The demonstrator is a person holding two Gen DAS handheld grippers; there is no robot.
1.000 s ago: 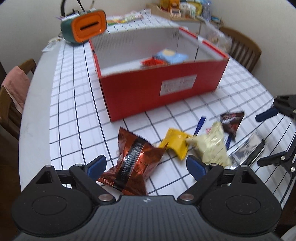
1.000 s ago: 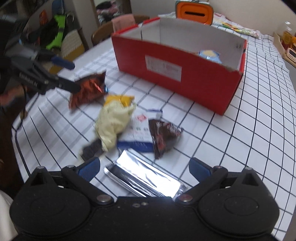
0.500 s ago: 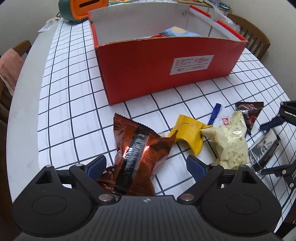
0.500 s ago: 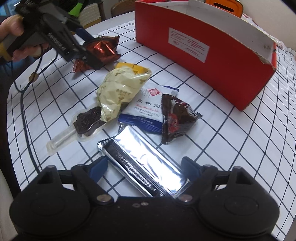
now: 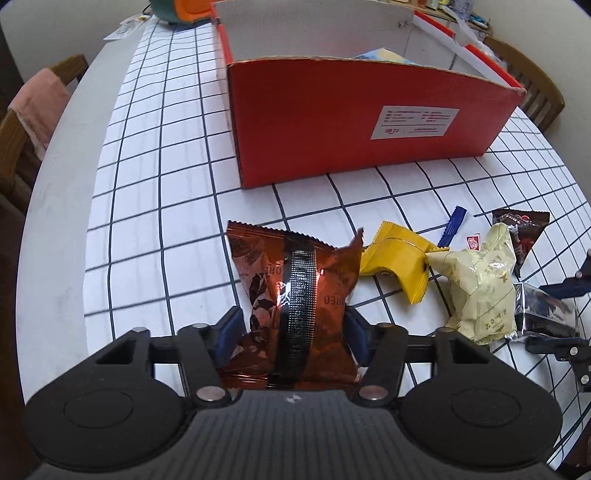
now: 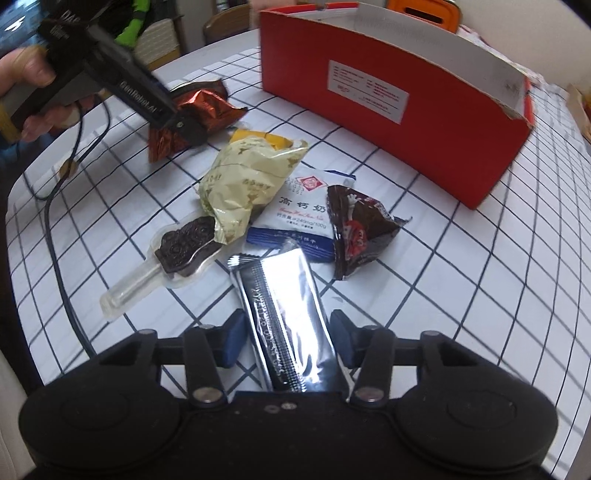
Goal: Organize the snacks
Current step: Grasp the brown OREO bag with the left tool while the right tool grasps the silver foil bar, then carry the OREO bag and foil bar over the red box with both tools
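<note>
My left gripper (image 5: 293,338) is shut on the copper-brown snack bag (image 5: 295,291), its blue pads pressing both sides of the bag on the table. My right gripper (image 6: 286,338) has closed around the silver bar wrapper (image 6: 284,325); its right pad touches the wrapper, and a small gap shows at the left pad. Loose snacks lie between them: a pale yellow-green bag (image 6: 243,184), a yellow packet (image 5: 400,258), a white and blue milk packet (image 6: 306,218), a dark brown chocolate bag (image 6: 360,229) and a clear-wrapped dark treat (image 6: 177,254). The red box (image 5: 354,122) stands beyond.
The checked tablecloth (image 5: 155,192) covers a round table. An orange and green container (image 5: 177,7) stands behind the box. Wooden chairs stand at the left (image 5: 26,122) and the far right (image 5: 532,81). A cable (image 6: 62,192) trails from the left gripper over the table.
Both grippers have moved forward and down and closed: the left onto the copper-brown bag, the right around the silver wrapper. The silver wrapper has turned to point away from the right gripper.
</note>
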